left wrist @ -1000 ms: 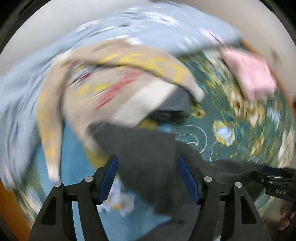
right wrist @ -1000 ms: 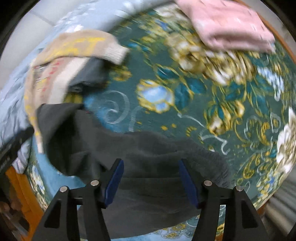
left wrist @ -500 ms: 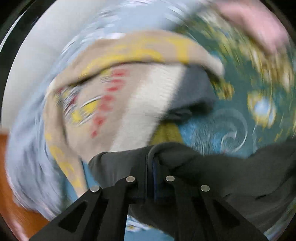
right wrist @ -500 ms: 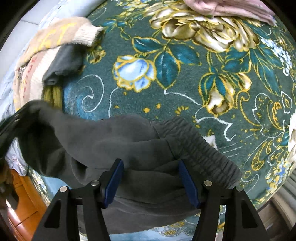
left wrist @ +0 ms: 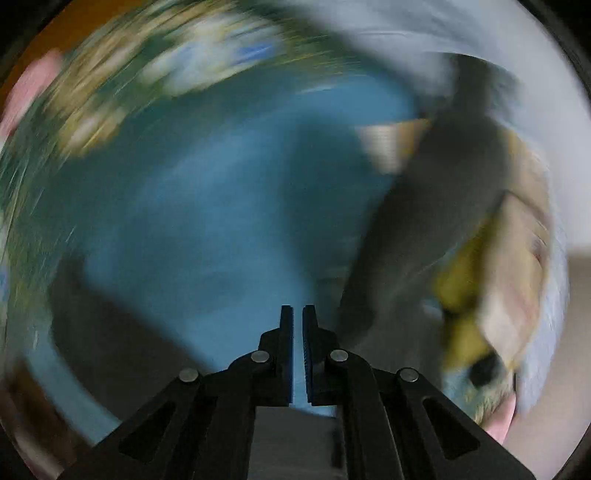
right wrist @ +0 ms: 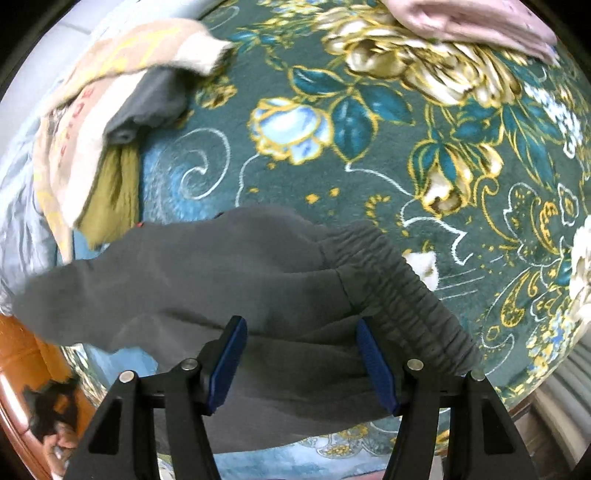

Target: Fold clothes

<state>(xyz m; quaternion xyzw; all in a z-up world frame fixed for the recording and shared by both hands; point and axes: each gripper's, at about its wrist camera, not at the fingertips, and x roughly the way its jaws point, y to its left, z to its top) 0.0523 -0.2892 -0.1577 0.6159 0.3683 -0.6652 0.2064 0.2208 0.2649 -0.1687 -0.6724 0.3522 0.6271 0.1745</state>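
A dark grey garment with a ribbed elastic waistband lies on the floral blanket near its front edge. My right gripper is open, its blue pads either side of the grey cloth, just above it. In the left wrist view, which is heavily blurred, my left gripper has its jaws nearly together with a thin gap and nothing visible between them. Grey cloth streaks across the right of that view, apart from the fingers.
A pile of beige patterned sweater, grey cloth and olive cloth sits at the left. A folded pink garment lies at the far top right. A wooden bed edge shows at lower left.
My left gripper shut on the grey garment's left end half a second ago, then swung away fast; that end now lies dropped at the left. My right gripper stayed open over the cloth.
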